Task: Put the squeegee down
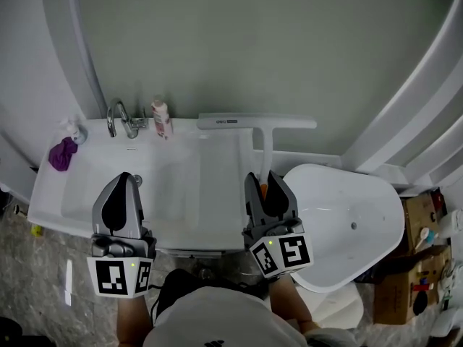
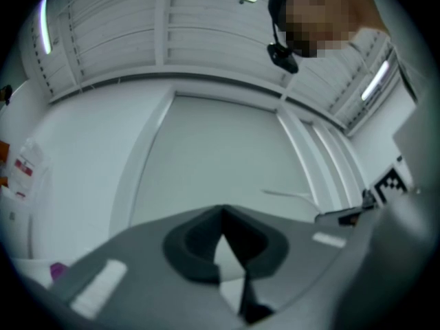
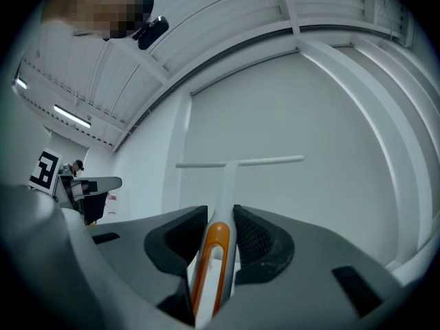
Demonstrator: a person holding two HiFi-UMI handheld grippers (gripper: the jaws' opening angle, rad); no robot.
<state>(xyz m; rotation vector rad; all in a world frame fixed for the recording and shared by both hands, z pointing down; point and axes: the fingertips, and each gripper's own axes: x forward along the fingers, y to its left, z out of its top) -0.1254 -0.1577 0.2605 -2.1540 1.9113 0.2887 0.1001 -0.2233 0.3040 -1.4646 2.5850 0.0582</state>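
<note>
White squeegee (image 1: 257, 122) clamped by its handle in right gripper (image 1: 262, 183); left gripper (image 1: 124, 181) pinched shut, empty, above sink (image 1: 177, 194).

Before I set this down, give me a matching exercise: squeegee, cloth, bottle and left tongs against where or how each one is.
Things:
1. squeegee
2. cloth
3. bottle
4. left tongs

Places or states:
A. just right of the faucet
B. shut, nothing in them
C. gripped by the right tongs
D. far left corner of the sink

Pairs: 1-C, 2-D, 3-A, 4-B
</note>
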